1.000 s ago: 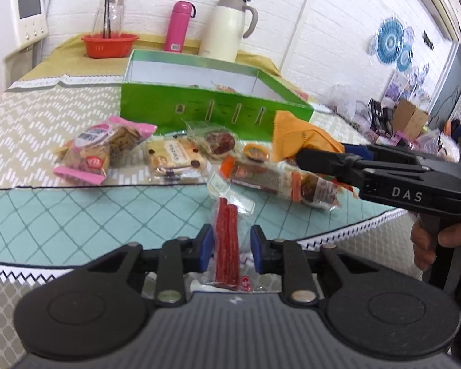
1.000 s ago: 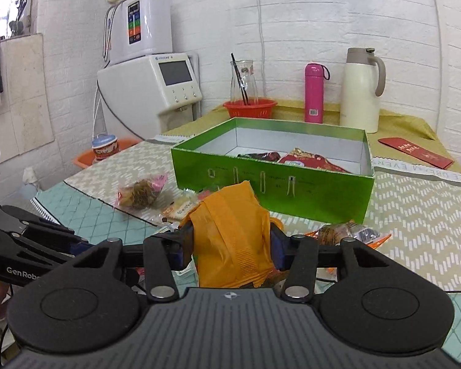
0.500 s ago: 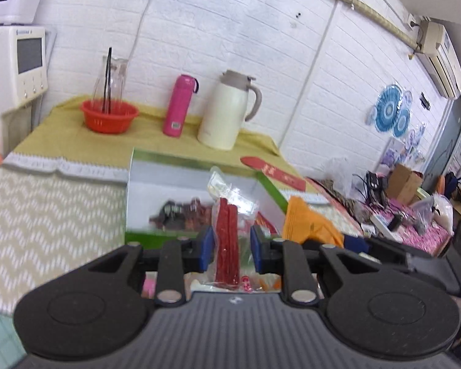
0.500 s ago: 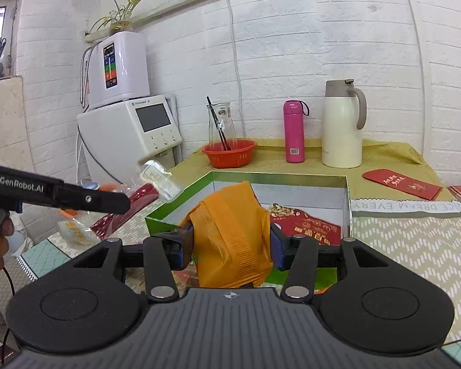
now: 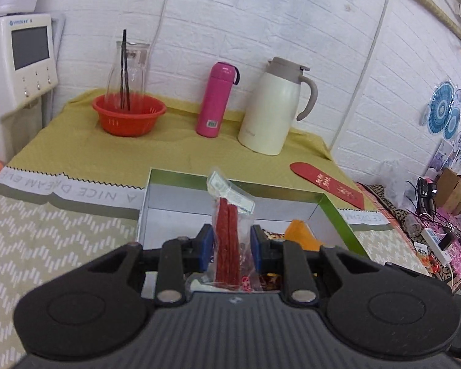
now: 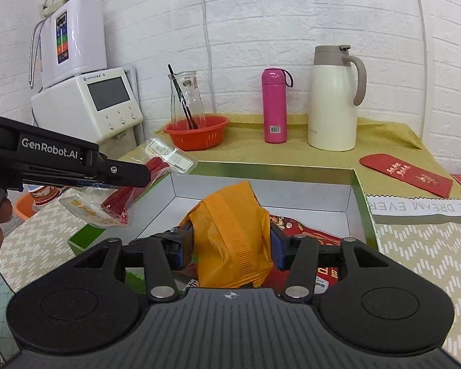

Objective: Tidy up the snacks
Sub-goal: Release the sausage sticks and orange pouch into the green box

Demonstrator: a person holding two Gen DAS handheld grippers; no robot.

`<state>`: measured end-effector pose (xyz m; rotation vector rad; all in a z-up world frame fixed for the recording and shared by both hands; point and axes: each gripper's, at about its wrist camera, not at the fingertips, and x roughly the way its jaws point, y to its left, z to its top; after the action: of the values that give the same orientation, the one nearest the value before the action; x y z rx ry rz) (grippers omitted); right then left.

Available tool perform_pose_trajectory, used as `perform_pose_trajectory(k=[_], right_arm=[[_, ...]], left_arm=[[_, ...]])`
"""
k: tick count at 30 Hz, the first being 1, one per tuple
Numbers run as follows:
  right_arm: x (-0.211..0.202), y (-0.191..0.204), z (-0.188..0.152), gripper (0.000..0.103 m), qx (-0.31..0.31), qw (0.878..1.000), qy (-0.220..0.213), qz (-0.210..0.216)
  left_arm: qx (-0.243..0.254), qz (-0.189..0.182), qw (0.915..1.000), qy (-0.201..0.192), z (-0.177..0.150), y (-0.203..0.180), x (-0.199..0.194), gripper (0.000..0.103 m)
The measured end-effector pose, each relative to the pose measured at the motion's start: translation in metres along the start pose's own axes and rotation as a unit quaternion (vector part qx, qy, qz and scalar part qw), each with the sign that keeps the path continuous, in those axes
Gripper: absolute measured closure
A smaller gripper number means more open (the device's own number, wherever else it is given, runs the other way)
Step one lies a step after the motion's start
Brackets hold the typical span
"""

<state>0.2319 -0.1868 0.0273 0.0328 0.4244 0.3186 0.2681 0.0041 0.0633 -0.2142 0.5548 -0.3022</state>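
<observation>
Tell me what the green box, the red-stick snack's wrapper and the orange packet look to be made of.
Green box: likely cardboard, glossy green outside, matte white inside; thin straight walls, crisp folded corners.
Red-stick snack's wrapper: clear glossy plastic film; the sticks show through, with a white printed label on top.
Orange packet: opaque crinkled film, plastic or foil laminate, with a ribbed heat-sealed seam.
</observation>
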Motion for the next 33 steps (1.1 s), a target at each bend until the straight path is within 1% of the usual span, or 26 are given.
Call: perform_pose_trajectory(k=[2,3,4,5,6,8,9,10,11,13,14,15,16,18,19,20,22,23,24,25,26,28,29,31,33], right_arm=[[0.014,0.000,0.000,0.017,0.002,1.000,0.010,0.006],[0.021,0.001,-0.001,0.012,-0.001,1.000,0.016,0.012],[0.026,0.002,-0.002,0.009,-0.008,1.000,0.023,0.017],[0.029,0.003,-0.003,0.002,-0.018,0.999,0.030,0.020],[0.030,0.005,-0.005,0.000,-0.034,0.999,0.034,0.019],[0.024,0.008,-0.008,0.000,-0.061,0.998,0.013,0.001],[0.018,0.007,-0.008,0.000,-0.070,0.997,-0.002,-0.010],[0.014,0.007,-0.008,0.000,-0.075,0.997,-0.010,-0.018],[0.011,0.007,-0.008,0.000,-0.076,0.997,-0.011,-0.020],[0.004,0.005,-0.006,0.000,-0.070,0.997,0.006,-0.017],[0.001,0.005,-0.006,0.011,-0.064,0.998,0.010,-0.013],[-0.001,0.004,-0.006,0.050,-0.057,0.998,0.019,-0.009],[-0.002,0.003,-0.007,0.063,-0.048,0.998,0.028,-0.007],[0.000,0.004,-0.008,0.069,-0.048,0.998,0.034,-0.004],[0.003,0.005,-0.009,0.069,-0.051,0.998,0.035,-0.005],[0.007,0.006,-0.009,0.068,-0.054,0.998,0.035,-0.005],[0.014,0.005,-0.010,0.054,-0.055,0.998,0.030,0.003],[0.013,0.004,-0.009,0.041,-0.051,0.998,0.029,0.000],[0.007,0.005,-0.010,0.021,-0.048,0.999,0.018,-0.001],[-0.002,0.007,-0.011,0.009,-0.048,0.999,0.003,0.001],[-0.012,0.009,-0.011,0.000,-0.049,0.999,-0.012,0.000],[-0.030,0.016,-0.012,0.000,-0.063,0.998,-0.024,-0.005],[-0.040,0.020,-0.012,0.000,-0.072,0.997,-0.025,-0.009],[-0.063,0.016,-0.014,0.000,-0.075,0.997,-0.030,-0.014],[-0.086,0.009,-0.019,0.000,-0.068,0.997,-0.040,-0.009]], left_arm=[[0.000,0.004,0.9999,0.009,0.001,0.002,0.013,0.079],[0.000,0.003,0.9999,0.011,0.001,0.003,0.017,0.072],[-0.002,0.002,0.9999,0.011,0.000,0.005,0.019,0.069],[-0.004,0.004,1.0000,0.005,-0.001,0.006,0.019,0.047],[-0.007,0.005,0.9999,-0.005,-0.002,0.007,0.017,0.017],[-0.019,0.015,0.9989,-0.040,-0.004,0.009,0.009,0.000],[-0.018,0.015,0.9984,-0.051,-0.004,0.009,0.005,0.000],[-0.015,0.013,0.9986,-0.050,-0.002,0.009,0.004,0.000],[-0.014,0.013,0.9987,-0.047,-0.001,0.009,0.003,0.000],[-0.014,0.019,0.9987,-0.046,-0.001,0.007,0.000,0.000],[-0.010,0.019,0.9987,-0.047,-0.001,0.006,-0.001,0.000],[-0.007,0.020,0.9986,-0.048,-0.002,0.005,-0.003,0.000],[-0.006,0.020,0.9986,-0.048,-0.003,0.003,-0.005,0.000],[-0.006,0.016,0.9988,-0.045,-0.004,-0.001,-0.008,0.000],[-0.006,0.013,0.9990,-0.043,-0.005,-0.003,-0.009,0.000],[-0.005,0.012,0.9991,-0.042,-0.006,-0.006,-0.012,0.000],[0.004,0.017,0.9990,-0.040,-0.008,-0.011,-0.017,0.000],[0.010,0.021,0.9990,-0.039,-0.009,-0.014,-0.022,0.000],[0.016,0.023,0.9988,-0.041,-0.011,-0.015,-0.027,0.000],[0.021,0.025,0.9985,-0.044,-0.014,-0.017,-0.033,0.000],[0.026,0.029,0.9982,-0.046,-0.016,-0.018,-0.038,0.000],[0.030,0.041,0.9976,-0.047,-0.021,-0.021,-0.048,0.000],[0.030,0.041,0.9976,-0.046,-0.024,-0.023,-0.053,0.000],[0.032,0.029,0.9981,-0.044,-0.032,-0.025,-0.066,0.000],[0.039,0.020,0.9983,-0.038,-0.042,-0.030,-0.077,0.000]])
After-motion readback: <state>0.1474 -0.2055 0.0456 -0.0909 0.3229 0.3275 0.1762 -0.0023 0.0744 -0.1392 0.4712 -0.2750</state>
